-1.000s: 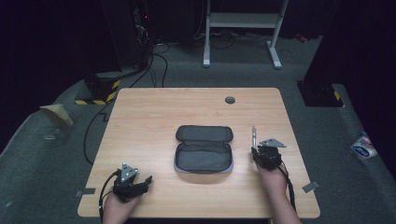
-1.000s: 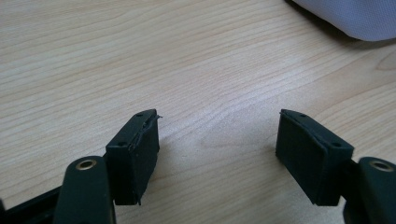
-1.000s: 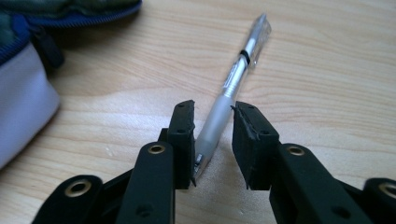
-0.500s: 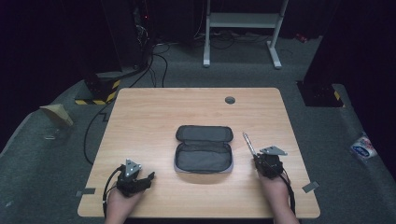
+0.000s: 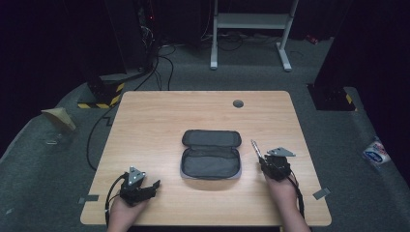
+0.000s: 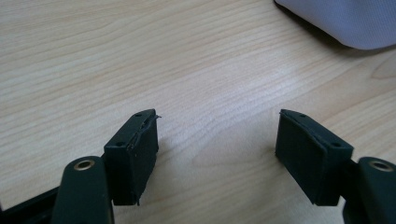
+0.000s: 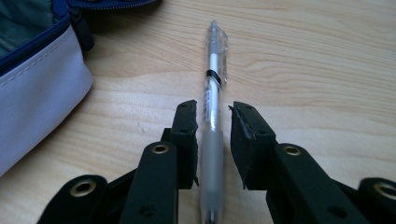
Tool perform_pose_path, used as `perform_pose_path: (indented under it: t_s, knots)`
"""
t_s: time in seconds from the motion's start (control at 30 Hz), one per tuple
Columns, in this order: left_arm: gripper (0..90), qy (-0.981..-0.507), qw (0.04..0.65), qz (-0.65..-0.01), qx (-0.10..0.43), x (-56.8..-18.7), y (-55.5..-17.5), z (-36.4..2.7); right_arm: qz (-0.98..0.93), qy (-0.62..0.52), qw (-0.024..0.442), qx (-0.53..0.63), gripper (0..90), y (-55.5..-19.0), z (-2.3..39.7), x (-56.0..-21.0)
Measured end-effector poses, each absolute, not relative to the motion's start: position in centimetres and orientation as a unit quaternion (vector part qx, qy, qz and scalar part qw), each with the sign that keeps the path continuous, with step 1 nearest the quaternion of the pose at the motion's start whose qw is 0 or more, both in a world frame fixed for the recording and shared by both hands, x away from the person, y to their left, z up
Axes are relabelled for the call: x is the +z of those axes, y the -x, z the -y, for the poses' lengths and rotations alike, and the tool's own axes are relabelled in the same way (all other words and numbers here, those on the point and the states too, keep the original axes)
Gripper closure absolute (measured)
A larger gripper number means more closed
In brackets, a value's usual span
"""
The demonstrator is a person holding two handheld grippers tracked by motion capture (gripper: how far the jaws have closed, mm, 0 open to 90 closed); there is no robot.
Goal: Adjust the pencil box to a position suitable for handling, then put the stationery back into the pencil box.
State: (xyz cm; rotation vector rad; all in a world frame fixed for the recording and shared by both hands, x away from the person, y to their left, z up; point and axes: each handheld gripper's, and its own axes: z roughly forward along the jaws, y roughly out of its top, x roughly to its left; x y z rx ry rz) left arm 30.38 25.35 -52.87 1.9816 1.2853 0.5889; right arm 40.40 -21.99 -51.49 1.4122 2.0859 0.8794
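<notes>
Right gripper (image 7: 214, 122): jaws narrow, having just eased apart slightly, with a pen (image 7: 212, 88) lying between them. The left pad sits against the pen's frosted grip; a thin gap shows at the right pad, so no firm pinch is evident. The pen is slim, with a clear plastic barrel, a silver inner tube and a black band, and rests flat on the table (image 5: 159, 125). In the high view it lies near the right edge, just beside the pencil case (image 5: 211, 154), apart from it.

Left gripper (image 6: 217, 142): jaws spread wide, nothing between them, black ridged pads over bare wood near the front left corner.

The pencil case is unzipped and open at the table's centre, a rounded oblong of grey fabric with blue trim. The table is pale wood-grain laminate, smooth.
</notes>
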Motion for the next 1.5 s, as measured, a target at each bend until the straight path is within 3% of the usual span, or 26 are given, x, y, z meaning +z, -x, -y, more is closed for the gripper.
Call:
perform_pose_path:
  t_s: [0.23,1.5]
  knots:
    - [30.1,-0.763,0.346,-0.497,0.228,-52.9,-29.8,-25.5,-0.77,-0.506,0.242,0.303,78.5,-41.2,21.2,-51.8]
    - [29.6,-0.761,0.346,-0.499,0.227,-52.9,-30.0,-25.5,-0.747,-0.466,0.276,0.385,78.7,-38.5,21.5,-47.0]
